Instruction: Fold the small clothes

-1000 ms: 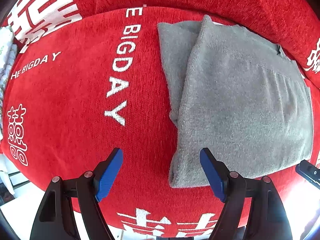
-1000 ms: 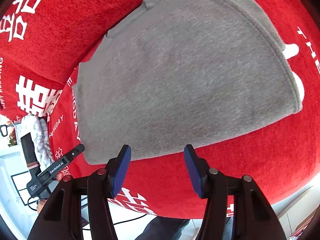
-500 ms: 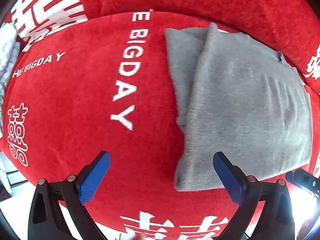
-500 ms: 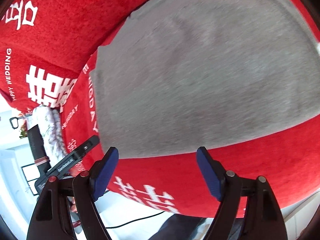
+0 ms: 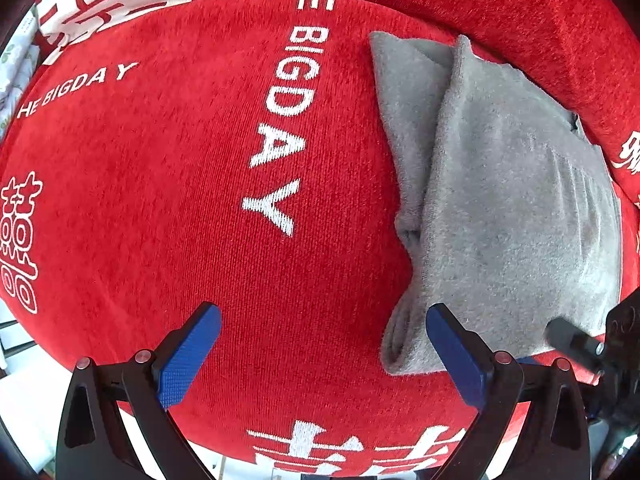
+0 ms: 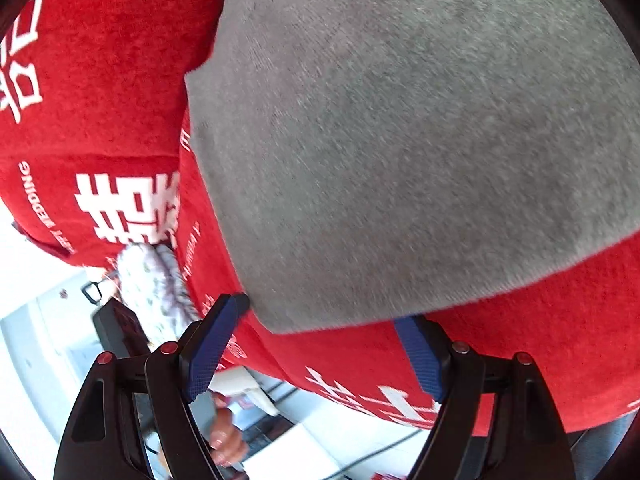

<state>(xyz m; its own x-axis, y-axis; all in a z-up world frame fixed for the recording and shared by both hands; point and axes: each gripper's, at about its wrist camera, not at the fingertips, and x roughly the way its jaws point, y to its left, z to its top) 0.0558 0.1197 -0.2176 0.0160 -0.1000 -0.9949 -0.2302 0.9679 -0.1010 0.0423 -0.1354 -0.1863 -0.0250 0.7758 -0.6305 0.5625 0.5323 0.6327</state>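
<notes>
— Grey knit: how many pieces?

— One folded grey garment (image 5: 516, 216) on my red cover (image 5: 168, 184).

— Your tools?

— Two: left hand-held gripper (image 5: 322, 344) spread wide at its corner, right hand-held gripper (image 6: 320, 340) gaping at its near hem, both just opened, gripping nothing.

In the right wrist view the grey garment (image 6: 400, 140) is smeared by motion blur and runs off the top and right edges, so its full outline cannot be read. At the lower left a hand (image 6: 228, 440) shows only as fingertips behind the tongs. In the left wrist view, a black piece (image 5: 592, 344) at the lower right, perhaps the other tongs, is cut by the edge.
</notes>
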